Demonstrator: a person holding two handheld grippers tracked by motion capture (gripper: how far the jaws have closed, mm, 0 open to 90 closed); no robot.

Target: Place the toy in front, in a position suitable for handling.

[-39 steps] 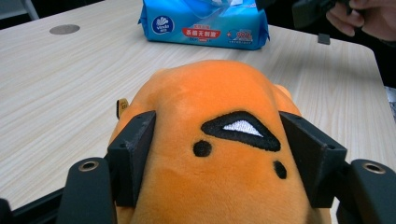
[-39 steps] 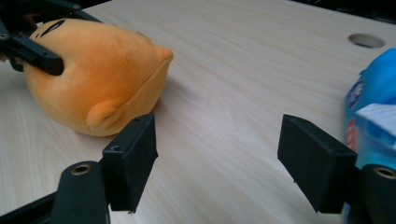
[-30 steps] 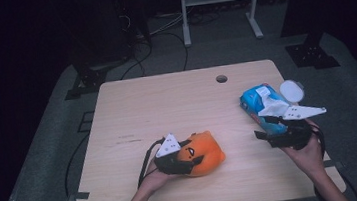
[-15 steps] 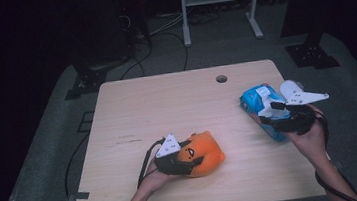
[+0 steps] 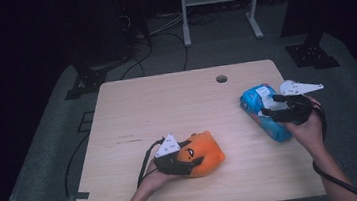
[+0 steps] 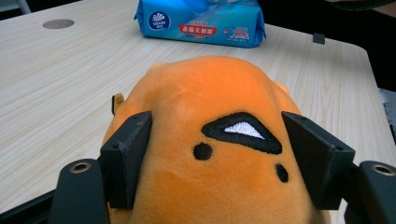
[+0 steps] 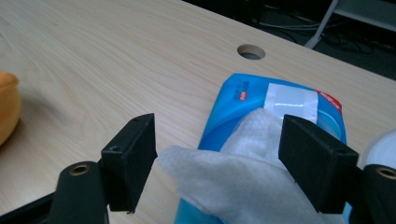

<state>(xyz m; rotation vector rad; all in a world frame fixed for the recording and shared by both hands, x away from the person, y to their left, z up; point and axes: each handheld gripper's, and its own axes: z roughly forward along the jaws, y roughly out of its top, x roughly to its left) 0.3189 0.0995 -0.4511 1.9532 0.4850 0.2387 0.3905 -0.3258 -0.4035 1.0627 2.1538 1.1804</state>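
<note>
One white wipe (image 7: 243, 163) rises from the blue pack (image 7: 243, 98) between the right gripper's (image 7: 219, 163) spread jaws, directly ahead.

Fuzzy plush toy (image 6: 219, 154); glossy plastic wipes pack (image 6: 201, 21); wooden table (image 5: 167, 111).

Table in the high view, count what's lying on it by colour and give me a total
Orange: 1, the orange plush toy
Blue: 1, the blue plastic pack of wet wipes
White: 1, the white wipe sheet sticking out of that pack
Total: 3
</note>
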